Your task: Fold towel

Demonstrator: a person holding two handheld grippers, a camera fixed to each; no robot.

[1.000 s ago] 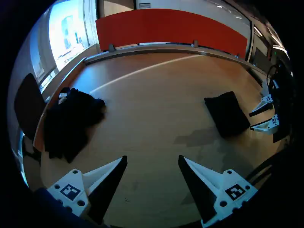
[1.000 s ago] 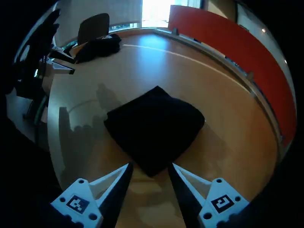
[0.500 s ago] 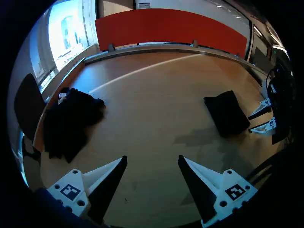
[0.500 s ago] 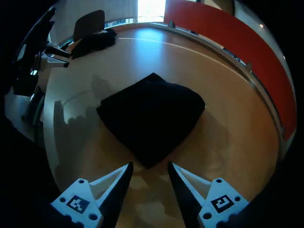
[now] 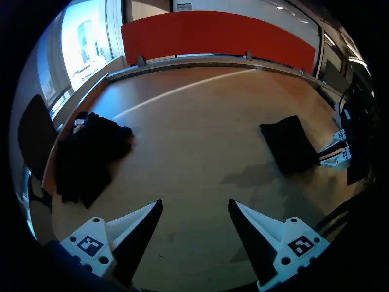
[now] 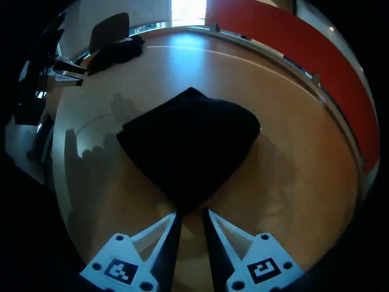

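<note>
A folded black towel [image 6: 189, 141] lies on the wooden table [image 6: 291, 160], one corner pointing at me. My right gripper [image 6: 191, 212] has its fingers drawn narrow around that near corner and pinches it. In the left gripper view the same towel [image 5: 288, 143] lies at the right, with the right gripper [image 5: 325, 152] at its edge. My left gripper [image 5: 194, 204] hovers open over bare table [image 5: 194, 126], well away from the towel, nothing between its fingers. It also shows in the right gripper view, the left gripper [image 6: 73, 70] far off at the top left.
A heap of black cloth [image 5: 87, 151] lies at the table's left edge, the same heap [image 6: 116, 48] far off in the right gripper view. A dark chair [image 5: 34, 131] stands beside it. A red partition [image 5: 219, 34] runs along the table's far side.
The right gripper has moved forward to the towel's near corner and its fingers have narrowed onto it. The left gripper has stayed still and open.
</note>
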